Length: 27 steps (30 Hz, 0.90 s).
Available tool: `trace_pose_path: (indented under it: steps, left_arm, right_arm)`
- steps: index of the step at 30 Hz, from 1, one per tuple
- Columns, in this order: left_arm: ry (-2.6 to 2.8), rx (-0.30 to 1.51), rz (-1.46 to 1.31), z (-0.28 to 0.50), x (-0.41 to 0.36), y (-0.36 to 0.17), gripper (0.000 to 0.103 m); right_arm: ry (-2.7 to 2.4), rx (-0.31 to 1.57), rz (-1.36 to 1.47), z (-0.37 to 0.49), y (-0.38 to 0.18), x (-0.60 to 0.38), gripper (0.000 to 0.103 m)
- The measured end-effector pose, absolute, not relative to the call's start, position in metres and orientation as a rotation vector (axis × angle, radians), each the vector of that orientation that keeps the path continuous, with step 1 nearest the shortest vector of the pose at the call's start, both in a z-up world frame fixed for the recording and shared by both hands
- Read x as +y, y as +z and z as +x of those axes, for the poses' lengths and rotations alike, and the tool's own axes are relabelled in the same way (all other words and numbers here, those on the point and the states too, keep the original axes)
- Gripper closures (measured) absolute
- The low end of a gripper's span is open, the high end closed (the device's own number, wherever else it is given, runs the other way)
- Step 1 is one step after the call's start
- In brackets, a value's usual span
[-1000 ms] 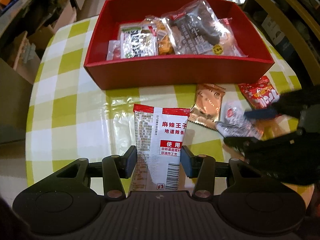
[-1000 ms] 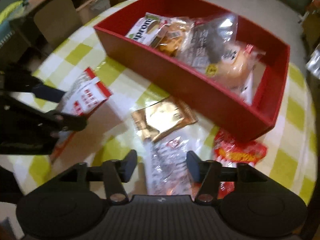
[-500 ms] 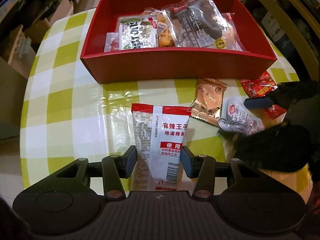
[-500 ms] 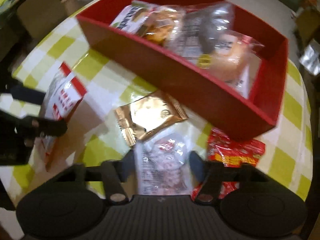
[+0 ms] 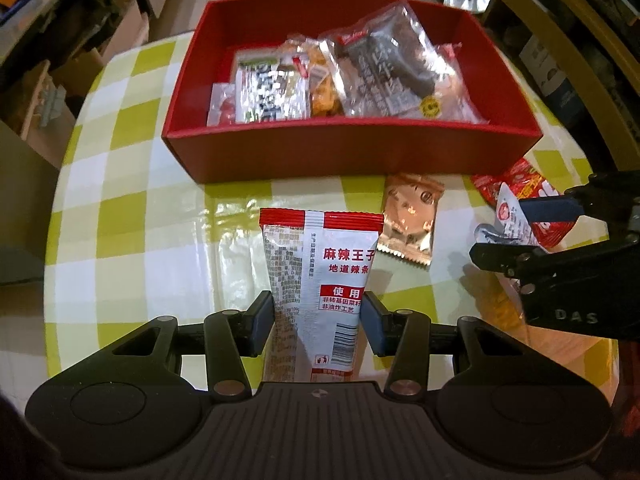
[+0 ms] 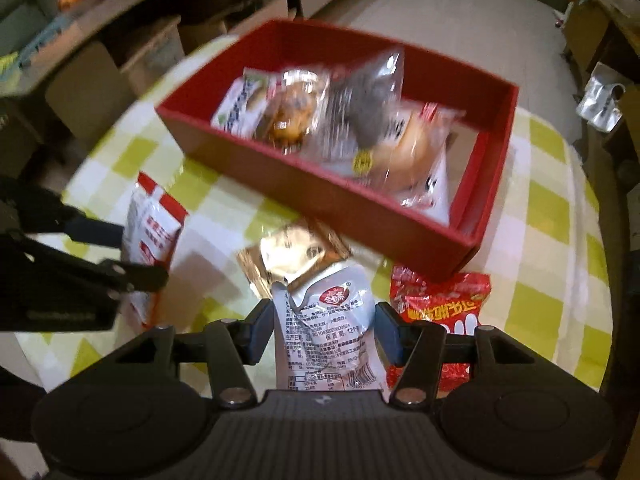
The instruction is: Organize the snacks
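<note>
left wrist view: left gripper (image 5: pixel 318 314) grips red-white packet (image 5: pixel 320 280); right gripper (image 6: pixel 324 330) grips silver packet (image 6: pixel 326 328).

You're in a lived-in home, likely a dining corner: the round counter (image 5: pixel 120 208) wears a glossy green-and-white checked cloth, a curved wooden chair back (image 5: pixel 560 52) sits at the upper right, cardboard boxes (image 6: pixel 156 52) crowd cluttered shelves (image 5: pixel 48 12) at the upper left, and pale floor tiles (image 6: pixel 460 4) stretch beyond.
</note>
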<state>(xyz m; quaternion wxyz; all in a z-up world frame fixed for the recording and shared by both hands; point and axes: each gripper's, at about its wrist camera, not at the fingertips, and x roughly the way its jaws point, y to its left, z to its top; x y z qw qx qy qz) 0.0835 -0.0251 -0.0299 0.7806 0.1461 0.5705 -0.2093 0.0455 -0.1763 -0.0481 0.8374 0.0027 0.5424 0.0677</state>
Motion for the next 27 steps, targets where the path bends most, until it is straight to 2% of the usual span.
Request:
trace_pose_path:
  steps: [27]
  left_arm:
    - [-0.47, 1.113, 0.205, 0.101, -0.035, 0.019, 0.049]
  right_arm:
    - [0.112, 0.988, 0.054, 0.051, 0.002, -0.183, 0.041]
